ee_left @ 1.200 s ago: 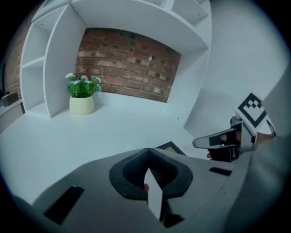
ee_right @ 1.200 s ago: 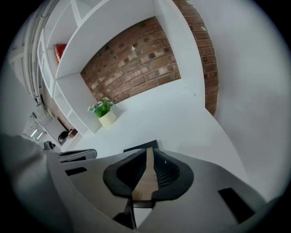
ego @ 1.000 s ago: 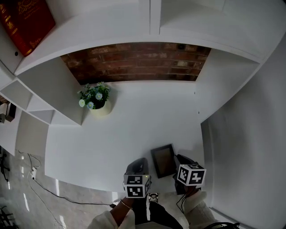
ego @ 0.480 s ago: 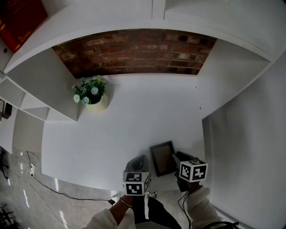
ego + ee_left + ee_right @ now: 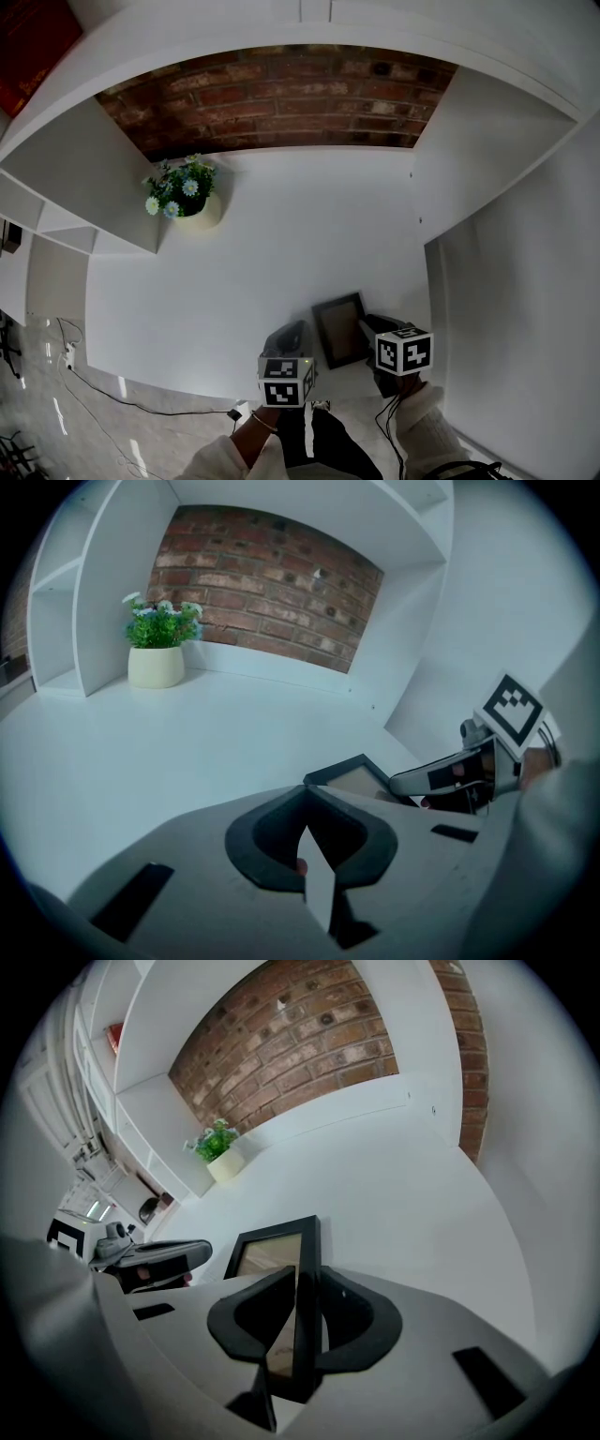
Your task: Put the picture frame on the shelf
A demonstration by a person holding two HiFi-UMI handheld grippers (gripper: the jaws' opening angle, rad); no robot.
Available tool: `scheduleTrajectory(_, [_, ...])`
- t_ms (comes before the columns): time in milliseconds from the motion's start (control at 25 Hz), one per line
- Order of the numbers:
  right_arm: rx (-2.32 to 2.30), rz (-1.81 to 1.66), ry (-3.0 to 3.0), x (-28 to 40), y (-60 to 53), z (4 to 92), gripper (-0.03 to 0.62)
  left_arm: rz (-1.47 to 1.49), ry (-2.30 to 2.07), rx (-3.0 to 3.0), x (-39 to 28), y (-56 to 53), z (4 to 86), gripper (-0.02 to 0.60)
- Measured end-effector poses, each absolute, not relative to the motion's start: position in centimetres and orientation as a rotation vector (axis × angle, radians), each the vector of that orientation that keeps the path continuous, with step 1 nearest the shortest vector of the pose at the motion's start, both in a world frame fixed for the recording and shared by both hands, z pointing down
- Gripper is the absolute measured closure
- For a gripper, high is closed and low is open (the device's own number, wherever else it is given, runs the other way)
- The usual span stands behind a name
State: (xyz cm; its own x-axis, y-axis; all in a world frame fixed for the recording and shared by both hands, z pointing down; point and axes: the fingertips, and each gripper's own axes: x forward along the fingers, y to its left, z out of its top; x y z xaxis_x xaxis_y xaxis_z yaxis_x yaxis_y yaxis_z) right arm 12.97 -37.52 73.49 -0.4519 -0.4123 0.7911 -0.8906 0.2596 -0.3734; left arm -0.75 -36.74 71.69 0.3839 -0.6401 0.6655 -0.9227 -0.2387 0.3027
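Well, the right gripper [image 5: 302, 1288] has its two jaws clamped on one side edge of the picture frame [image 5: 270, 1249], the dark moulding pinched between the pads and the glass facing off to its left. That hold looks the same as a second ago. The frame sits about where it did against the flower pot [image 5: 199, 214], having crept only a touch toward the brick wall [image 5: 281, 89]. What has really changed is the view from the head, which has tipped, so the red book [image 5: 26, 42] has slid most of the way out of the top corner.

The left gripper [image 5: 307, 832] has its jaws drawn together, with only a thin pale sliver between them, and I can't tell what that sliver is. It holds nothing I can name.

By count there are two grippers, each with one marker cube, one frame, one pot of flowers and one book.

The frame is well apart from the flower pot, out toward the front edge of the white surface [image 5: 262, 253] and off to the pot's right. The left gripper is just beside the frame on the pot's side, and the right gripper is on the far side from the pot. Whether the frame's lower edge touches the surface, I can't tell.
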Motion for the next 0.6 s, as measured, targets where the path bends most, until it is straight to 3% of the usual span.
scheduleTrajectory(600, [1.167, 1.173, -2.004, 13.06, -37.35, 73.98, 0.519, 0.559, -1.32, 1.978, -0.49, -36.41, 72.27, 0.574])
